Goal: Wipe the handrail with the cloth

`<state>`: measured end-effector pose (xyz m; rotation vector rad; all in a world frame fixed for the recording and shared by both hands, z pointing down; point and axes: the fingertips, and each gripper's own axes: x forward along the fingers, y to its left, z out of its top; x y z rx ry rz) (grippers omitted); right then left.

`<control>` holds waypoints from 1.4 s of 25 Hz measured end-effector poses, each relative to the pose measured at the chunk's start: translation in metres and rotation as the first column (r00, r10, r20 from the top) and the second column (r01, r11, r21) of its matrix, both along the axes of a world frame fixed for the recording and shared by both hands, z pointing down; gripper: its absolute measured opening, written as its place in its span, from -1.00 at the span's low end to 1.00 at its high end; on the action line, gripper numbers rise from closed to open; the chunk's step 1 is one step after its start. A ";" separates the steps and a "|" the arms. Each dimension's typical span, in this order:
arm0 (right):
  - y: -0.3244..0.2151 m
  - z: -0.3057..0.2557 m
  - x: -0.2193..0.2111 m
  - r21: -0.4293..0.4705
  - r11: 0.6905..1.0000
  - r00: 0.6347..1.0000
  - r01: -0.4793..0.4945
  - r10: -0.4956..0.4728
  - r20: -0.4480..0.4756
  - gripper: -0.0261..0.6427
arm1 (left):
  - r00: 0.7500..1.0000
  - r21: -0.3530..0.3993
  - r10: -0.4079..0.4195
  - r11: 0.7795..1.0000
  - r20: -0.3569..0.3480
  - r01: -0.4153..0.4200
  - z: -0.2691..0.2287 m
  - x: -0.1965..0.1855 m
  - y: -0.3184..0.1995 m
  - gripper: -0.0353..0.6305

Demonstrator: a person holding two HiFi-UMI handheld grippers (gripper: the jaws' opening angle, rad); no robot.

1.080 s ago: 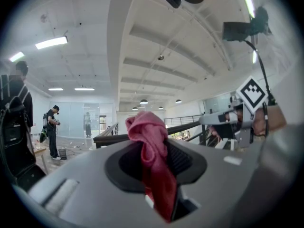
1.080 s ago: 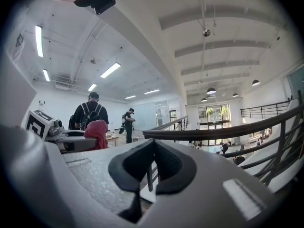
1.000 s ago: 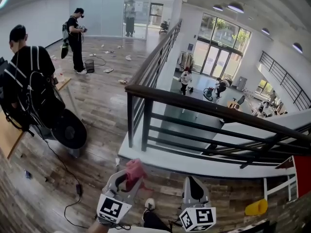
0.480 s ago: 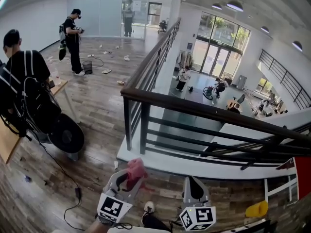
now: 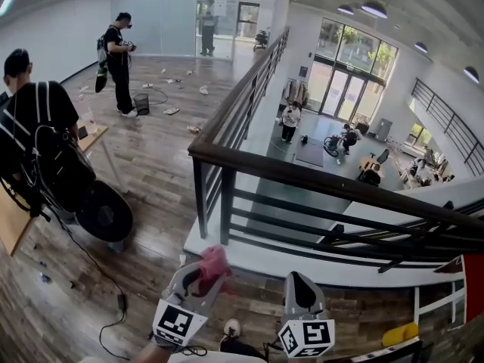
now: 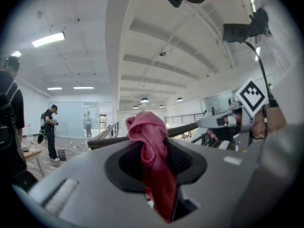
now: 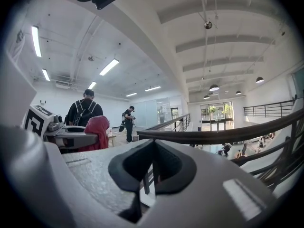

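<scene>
A dark handrail (image 5: 325, 181) tops a black railing that runs rightward from a corner post (image 5: 199, 195); a second stretch (image 5: 249, 78) leads away along the balcony. At the bottom of the head view, short of the railing, my left gripper (image 5: 203, 269) is shut on a bunched pink cloth (image 5: 213, 262). In the left gripper view the cloth (image 6: 153, 148) stands up between the jaws, with the handrail (image 6: 102, 142) beyond it. My right gripper (image 5: 302, 284) is beside the left one, shut and holding nothing. The handrail (image 7: 213, 134) crosses just above its closed jaws in the right gripper view.
A person with a backpack (image 5: 41, 146) stands at the left beside a wooden table (image 5: 15, 218) and a round black fan (image 5: 106, 214). A cable (image 5: 113, 297) trails over the wooden floor. Another person (image 5: 117, 59) stands further off. Beyond the railing the floor drops to a lower level.
Both grippers keep their places at the bottom of the head view, the cloth still held. The handrail corner has slid slightly lower in the view.
</scene>
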<state>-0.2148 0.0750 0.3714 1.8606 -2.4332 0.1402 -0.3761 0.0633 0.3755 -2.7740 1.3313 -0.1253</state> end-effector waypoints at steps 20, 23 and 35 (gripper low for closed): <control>-0.086 0.003 0.030 -0.016 1.000 1.000 0.021 -0.021 0.001 -0.91 | 0.999 0.000 -0.047 0.999 -0.003 0.047 -0.001 0.023 -0.078 -0.52; -0.096 0.001 0.034 -0.017 0.999 0.999 0.034 -0.034 0.002 -0.91 | 0.998 -0.001 -0.054 0.999 0.021 0.054 0.004 0.027 -0.086 -0.52; -0.127 0.000 0.038 -0.020 0.995 0.995 0.103 -0.102 0.012 -0.92 | 0.992 -0.004 -0.123 0.992 0.023 0.123 0.002 0.031 -0.102 -0.52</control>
